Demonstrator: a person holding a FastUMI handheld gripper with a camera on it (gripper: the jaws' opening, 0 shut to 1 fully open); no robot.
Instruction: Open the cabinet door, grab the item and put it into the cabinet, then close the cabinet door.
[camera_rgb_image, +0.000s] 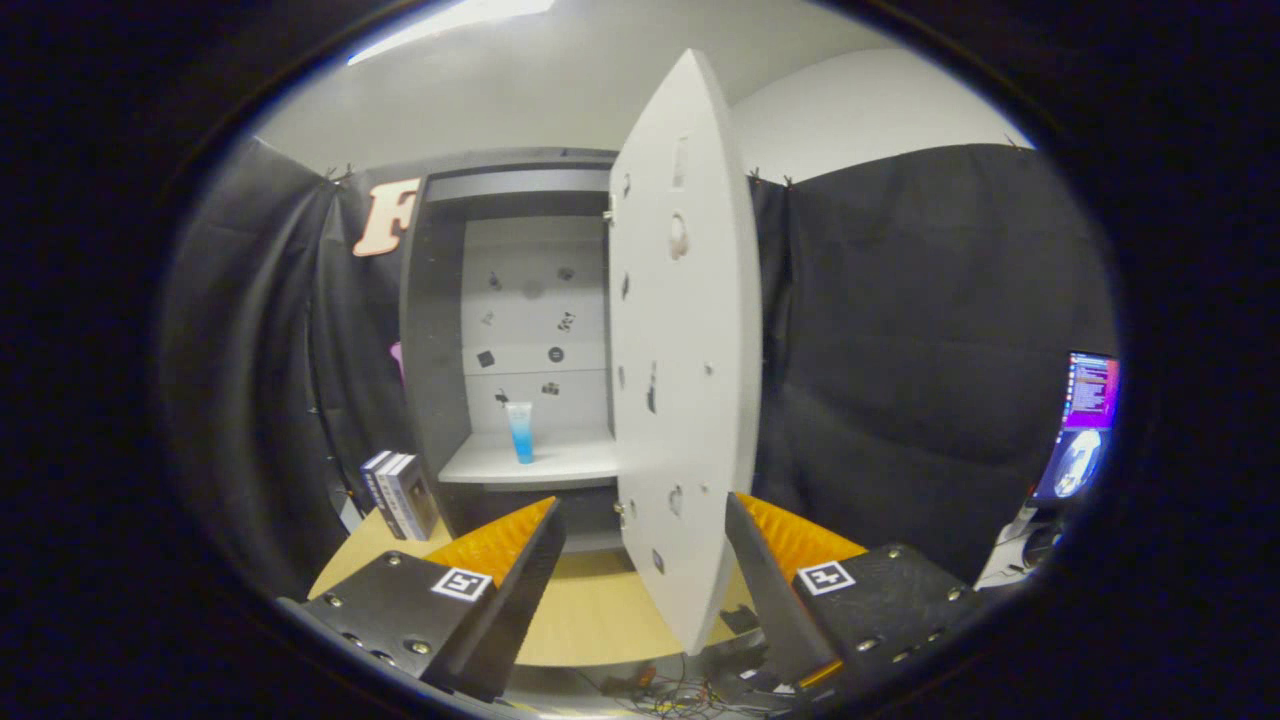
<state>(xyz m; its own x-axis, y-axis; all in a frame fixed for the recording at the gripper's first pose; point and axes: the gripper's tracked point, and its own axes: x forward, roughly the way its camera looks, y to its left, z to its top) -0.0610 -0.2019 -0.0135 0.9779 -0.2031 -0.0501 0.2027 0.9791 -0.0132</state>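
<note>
Cabinet door (685, 350) stands swung wide open at the centre of the frame, its pale inner face turned left, its lower edge hanging between the two fingers and close to the right one. Left of it, the grey cabinet (440, 330) shows its open interior with a white back panel. On the shelf (560, 462) inside stands the item, a small blue-and-white tube (520, 432), upright and apart from the walls. The gripper (645, 540) sits at the bottom of the frame with its fingers spread wide, holding nothing; whether the right finger touches the door I cannot tell. Below the cabinet lies a wooden tabletop (590, 610), with a few books (400, 495) standing at lower left beside the cabinet. A lit monitor (1085, 420) glows at far right.
</note>
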